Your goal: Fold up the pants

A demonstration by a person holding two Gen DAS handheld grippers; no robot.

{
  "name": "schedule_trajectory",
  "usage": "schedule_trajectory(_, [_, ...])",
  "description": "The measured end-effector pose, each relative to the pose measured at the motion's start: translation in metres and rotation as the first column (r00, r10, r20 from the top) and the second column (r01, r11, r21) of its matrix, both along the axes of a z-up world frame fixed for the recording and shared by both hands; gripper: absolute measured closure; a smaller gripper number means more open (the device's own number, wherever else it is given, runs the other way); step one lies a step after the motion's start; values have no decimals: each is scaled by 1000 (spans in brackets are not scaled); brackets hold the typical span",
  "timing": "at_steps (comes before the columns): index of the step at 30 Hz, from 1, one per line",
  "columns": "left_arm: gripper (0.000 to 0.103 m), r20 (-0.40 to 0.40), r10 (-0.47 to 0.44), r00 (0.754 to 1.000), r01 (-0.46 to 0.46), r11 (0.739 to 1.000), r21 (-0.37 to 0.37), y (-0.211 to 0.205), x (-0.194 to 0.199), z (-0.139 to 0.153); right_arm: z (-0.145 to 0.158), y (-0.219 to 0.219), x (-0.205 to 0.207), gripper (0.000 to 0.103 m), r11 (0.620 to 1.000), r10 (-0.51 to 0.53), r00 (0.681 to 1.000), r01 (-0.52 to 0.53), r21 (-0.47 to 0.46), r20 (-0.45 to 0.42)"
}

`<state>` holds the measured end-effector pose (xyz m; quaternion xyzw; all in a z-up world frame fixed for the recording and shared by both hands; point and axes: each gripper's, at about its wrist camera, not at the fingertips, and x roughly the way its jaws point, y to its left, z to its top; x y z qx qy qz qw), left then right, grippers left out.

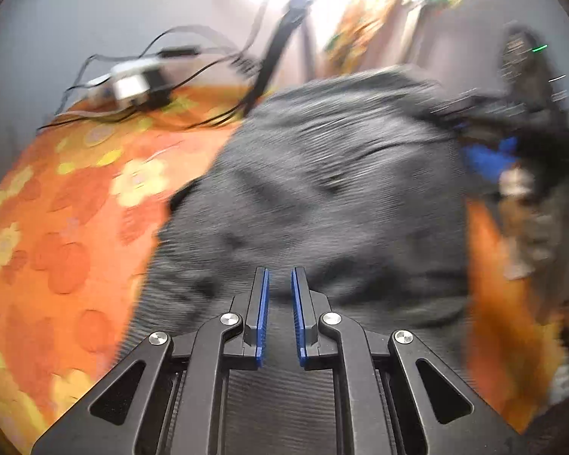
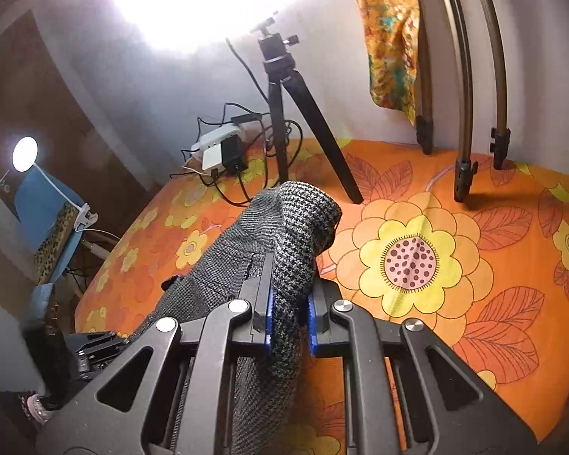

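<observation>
The grey woven pants lie on an orange flowered cloth; the left wrist view is motion-blurred. My left gripper hovers over the pants' near part, its jaws a small gap apart with nothing between them. My right gripper is shut on a bunched fold of the pants and holds it lifted above the flowered cloth. The right gripper also shows in the left wrist view, blurred, at the pants' right edge.
A black tripod stands at the back of the surface. A white power strip with plugs and cables lies beside it. Light-stand legs stand at the back right. A clip lamp is off to the left.
</observation>
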<state>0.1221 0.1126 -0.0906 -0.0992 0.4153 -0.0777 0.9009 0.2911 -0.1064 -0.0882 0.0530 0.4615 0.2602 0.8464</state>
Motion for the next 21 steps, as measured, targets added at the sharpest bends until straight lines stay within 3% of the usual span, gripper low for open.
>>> schedule_trajectory(4, [92,2,-99,995,99,994,-51,-25,-1,-2,9,6,-8,90,1000,14,1000,-14,-2,25])
schedule_trajectory(9, [92,-117,-55,992,47,997,-69,-22,17,-34,22,17,-22,90,999,48,997,-47,-18,58])
schedule_trajectory(14, [92,3,-37,999,37,999,-24,-9,-7,19,44,31,-45,90,994,106,988,-103,-27,113])
schedule_trajectory(21, [92,129,149,980,-157,986,60,56,-55,72,71,63,-101,90,966,253,946,-238,-97,202])
